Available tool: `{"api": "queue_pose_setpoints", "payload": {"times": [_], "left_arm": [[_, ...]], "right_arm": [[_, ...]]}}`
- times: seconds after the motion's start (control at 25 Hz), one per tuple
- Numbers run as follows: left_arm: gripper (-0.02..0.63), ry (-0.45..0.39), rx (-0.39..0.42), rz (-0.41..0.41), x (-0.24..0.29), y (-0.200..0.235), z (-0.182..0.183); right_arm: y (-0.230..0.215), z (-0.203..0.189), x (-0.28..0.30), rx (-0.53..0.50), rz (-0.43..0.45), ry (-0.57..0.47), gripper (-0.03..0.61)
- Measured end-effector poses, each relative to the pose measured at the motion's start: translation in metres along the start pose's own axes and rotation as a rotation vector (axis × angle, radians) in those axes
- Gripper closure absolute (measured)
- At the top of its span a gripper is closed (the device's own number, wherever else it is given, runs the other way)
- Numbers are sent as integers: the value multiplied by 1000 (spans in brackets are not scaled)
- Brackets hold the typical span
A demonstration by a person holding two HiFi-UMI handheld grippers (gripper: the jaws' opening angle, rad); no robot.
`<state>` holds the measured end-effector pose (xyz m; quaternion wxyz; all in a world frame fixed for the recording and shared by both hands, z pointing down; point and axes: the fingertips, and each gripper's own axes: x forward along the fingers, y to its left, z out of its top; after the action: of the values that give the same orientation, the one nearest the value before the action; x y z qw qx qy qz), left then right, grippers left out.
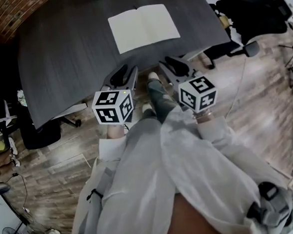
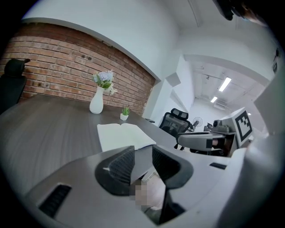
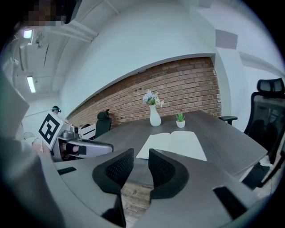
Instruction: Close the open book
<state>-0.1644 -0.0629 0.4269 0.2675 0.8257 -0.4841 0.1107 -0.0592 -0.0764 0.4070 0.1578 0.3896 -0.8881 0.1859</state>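
Your left gripper (image 1: 126, 74) hangs at the near edge of the table (image 1: 66, 49), tilted slightly down and aimed across the top. In the left gripper view its jaws stand apart with nothing between them; through the gap you see only the table edge and the floor below. It touches nothing.

Ahead of it and a little to the right, the book (image 1: 143, 27) lies open and flat on the far part of the table, both pale pages facing up and the spine running away from you. It is well apart from both grippers. Beyond it, by the brick wall (image 2: 67, 71), a white vase (image 2: 96, 103) with flowers stands to the left and a small potted plant (image 2: 124, 115) just right of it, both clear of the book.

Your right gripper (image 1: 172, 65) is level with the left one, near it, also at the table's near edge and pointing the same way. In the right gripper view its jaws are parted by a narrower gap than the left pair's. That gap is empty too, with the book lying past the tips. Black chairs (image 1: 259, 11) stand off the table's right end.
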Motion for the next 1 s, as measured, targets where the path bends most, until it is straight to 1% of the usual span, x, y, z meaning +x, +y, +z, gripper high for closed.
{"api": "queue_pose_setpoints", "payload": {"times": [0.16,0.32,0.76,0.88,1.0], "left_arm": [[492,4,-14,34,2,12,2],[492,2,-33,62,14,26,9],[492,27,-131,128,52,51,10],[492,30,-162,146,62,56,8],[492,32,-187,168,67,62,7]], "right_arm": [[-4,9,18,-16,32,3,495],[-14,19,42,-60,58,20,495],[-49,25,93,-168,129,132,494],[-55,23,105,-213,152,167,491],[-57,20,116,-279,177,201,486]]}}
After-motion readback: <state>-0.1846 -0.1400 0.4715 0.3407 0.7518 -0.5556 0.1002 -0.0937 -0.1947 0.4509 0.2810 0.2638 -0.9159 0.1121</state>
